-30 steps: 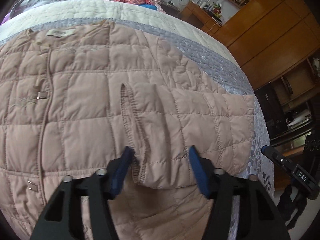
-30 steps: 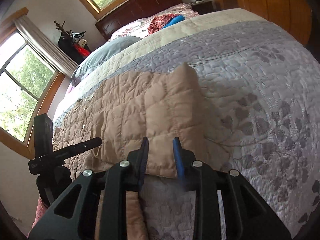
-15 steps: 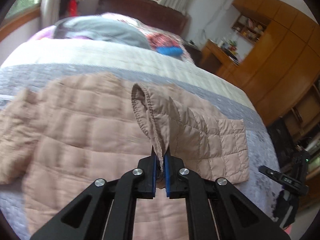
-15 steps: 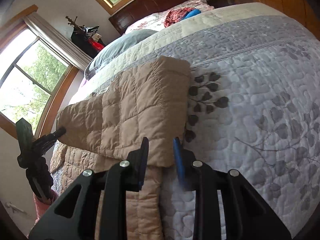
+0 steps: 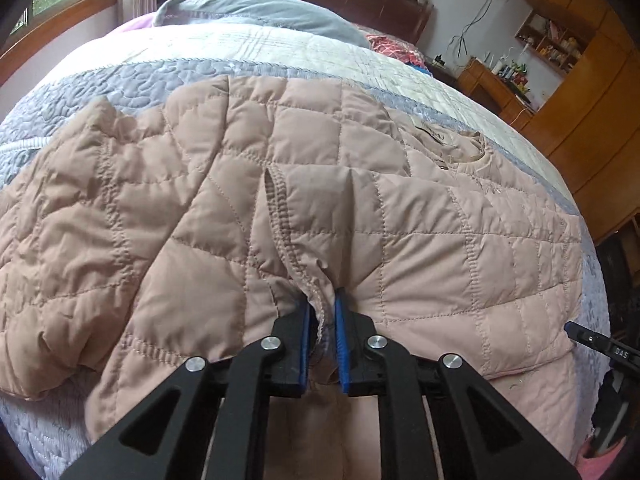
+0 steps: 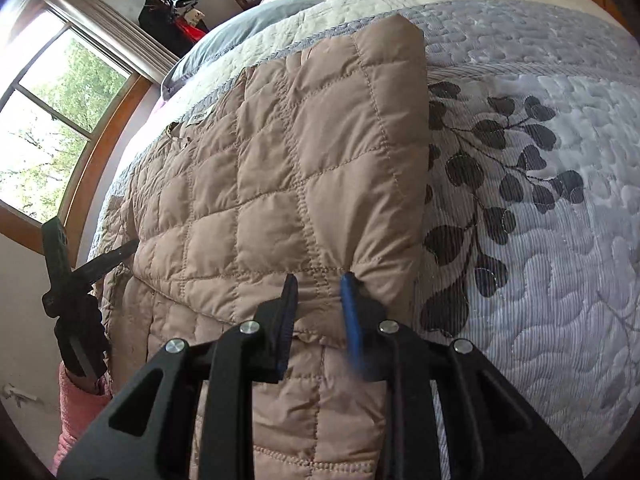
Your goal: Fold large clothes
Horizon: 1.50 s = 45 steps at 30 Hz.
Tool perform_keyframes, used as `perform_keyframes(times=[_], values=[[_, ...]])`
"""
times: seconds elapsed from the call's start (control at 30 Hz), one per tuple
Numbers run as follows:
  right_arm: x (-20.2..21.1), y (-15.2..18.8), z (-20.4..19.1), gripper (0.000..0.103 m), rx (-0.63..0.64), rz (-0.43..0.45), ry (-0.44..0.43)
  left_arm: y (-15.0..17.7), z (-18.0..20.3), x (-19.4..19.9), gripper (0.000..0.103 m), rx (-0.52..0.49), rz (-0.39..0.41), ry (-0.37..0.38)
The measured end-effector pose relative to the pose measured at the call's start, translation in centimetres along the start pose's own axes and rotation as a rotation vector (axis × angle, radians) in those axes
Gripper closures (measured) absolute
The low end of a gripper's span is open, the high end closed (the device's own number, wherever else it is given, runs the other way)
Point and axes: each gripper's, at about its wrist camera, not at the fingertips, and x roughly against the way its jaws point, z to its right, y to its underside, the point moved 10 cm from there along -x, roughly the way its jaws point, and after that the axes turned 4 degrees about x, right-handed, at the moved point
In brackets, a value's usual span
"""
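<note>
A beige quilted jacket (image 5: 320,184) lies spread on the bed, with one side folded over its body. My left gripper (image 5: 320,312) is shut on the jacket's stitched sleeve cuff, low over the garment. In the right wrist view the jacket (image 6: 280,168) has a folded panel lying across it. My right gripper (image 6: 318,288) holds the near edge of that fold between its blue pads, with the jaws a little apart. The left gripper (image 6: 116,254) shows at the far left of that view.
The bed has a grey-lilac quilt (image 6: 540,200) with a dark leaf print. A grey pillow (image 5: 260,12) and colourful cloth lie by the dark headboard. Wooden cabinets (image 5: 600,92) stand on the right, a window (image 6: 52,120) on the left.
The left gripper closed on the sleeve cuff, lifted it and carried it across onto the jacket body. The right gripper carried its held edge over, laying the panel flat.
</note>
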Motion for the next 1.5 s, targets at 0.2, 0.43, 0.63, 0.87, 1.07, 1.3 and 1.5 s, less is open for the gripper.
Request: perform_keyframes(times=[0.2, 0.43, 0.63, 0.87, 1.07, 1.3, 1.5], values=[[1.9, -1.0, -1.6, 0.077, 0.047, 0.004, 0.024, -1.0, -0.9, 2.7, 0.075, 0.057, 0.032, -0.053], [3.4, -8.6, -2.8, 0.071, 0.049, 0.101, 0.086, -3.4, 5.7, 5.1, 0.067, -0.071, 0.118, -0.038], [-1.1, -11.4, 1.6, 0.073, -0.034, 0.043, 0.183, -3.5, 6.9, -1.5, 0.067, -0.107, 0.019, -0.119], [-2.9, -10.6, 2.7, 0.072, -0.052, 0.015, 0.174, -3.3, 5.8, -2.8, 0.065, -0.101, 0.007, -0.104], [1.3, -6.5, -3.0, 0.067, 0.073, 0.044, 0.060, -1.0, 5.7, 2.6, 0.066, -0.148, 0.095, -0.096], [-1.1, -1.1, -3.3, 0.069, 0.070, -0.046, 0.074, 1.9, 4.2, -0.4, 0.065, -0.112, -0.027, -0.078], [-2.2, -1.3, -3.0, 0.069, 0.060, -0.049, 0.077, 2.0, 4.7, -0.4, 0.065, -0.121, -0.013, -0.083]])
